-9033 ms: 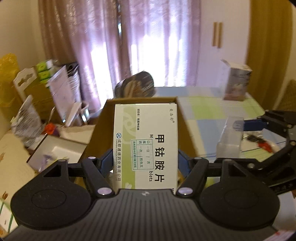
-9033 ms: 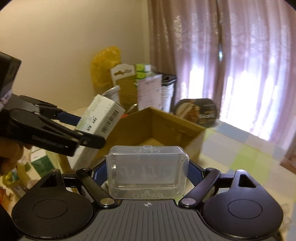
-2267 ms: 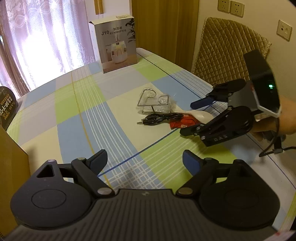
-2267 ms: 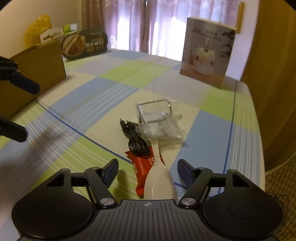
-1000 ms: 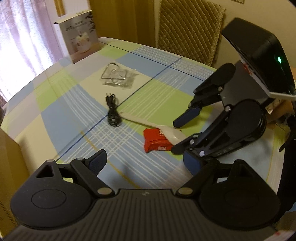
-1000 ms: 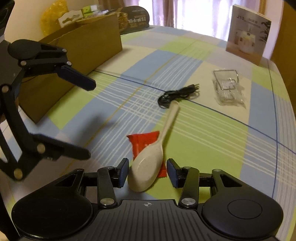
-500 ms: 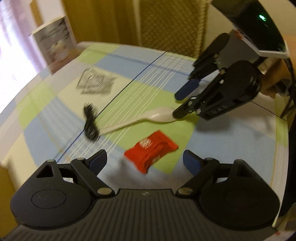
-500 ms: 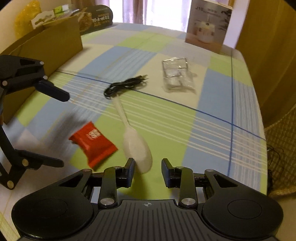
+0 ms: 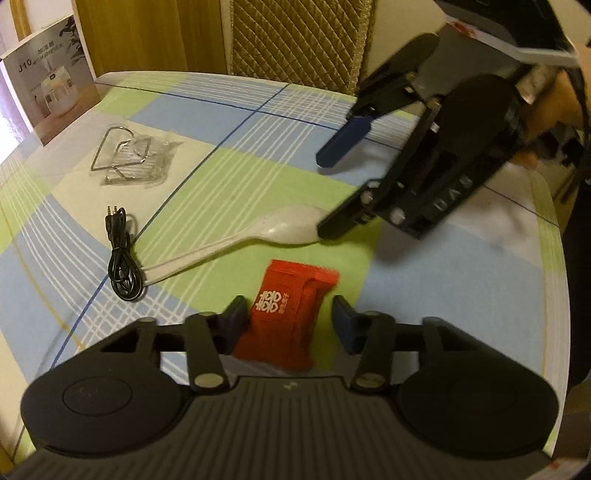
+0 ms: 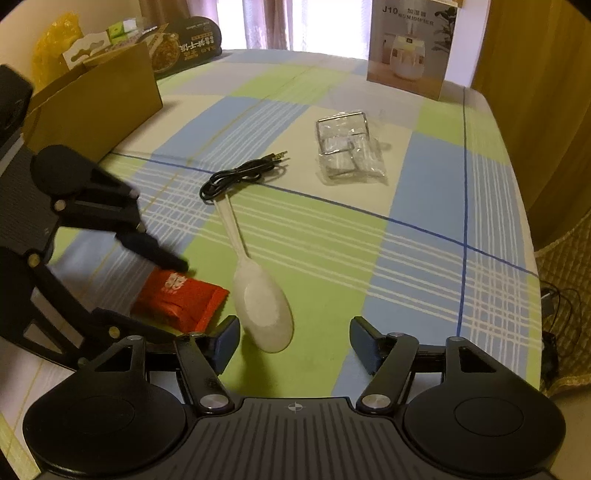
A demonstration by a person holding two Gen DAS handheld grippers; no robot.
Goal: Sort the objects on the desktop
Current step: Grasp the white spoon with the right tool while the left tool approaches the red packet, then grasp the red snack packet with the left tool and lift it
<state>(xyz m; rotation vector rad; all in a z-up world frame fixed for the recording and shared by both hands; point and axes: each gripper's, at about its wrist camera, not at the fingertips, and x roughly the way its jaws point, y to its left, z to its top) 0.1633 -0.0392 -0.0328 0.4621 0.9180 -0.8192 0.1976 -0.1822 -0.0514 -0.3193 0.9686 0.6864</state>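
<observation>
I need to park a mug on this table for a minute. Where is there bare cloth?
The widest bare stretch lies right of the white spoon and the bagged wire rack, out to the table edge. Another lies between the cardboard box and the humidifier box. It is crowded around the red packet, black cable and both grippers.

Counter (image 10: 436, 229) draped in a checked cloth of pale blue, lime green and cream, crossed by thin dark blue lines, filling most of both views. Behind its far edge, sheer mauve curtains (image 10: 273, 22) at upper centre of the right wrist view, blown out white with daylight. Ochre drapery (image 10: 535, 92) down the right edge. Quilted tan chair back (image 9: 299, 40) at top centre of the left wrist view, beside wooden panelling (image 9: 147, 33) in a warm brown. Cream wall (image 10: 22, 22) at upper left.
</observation>
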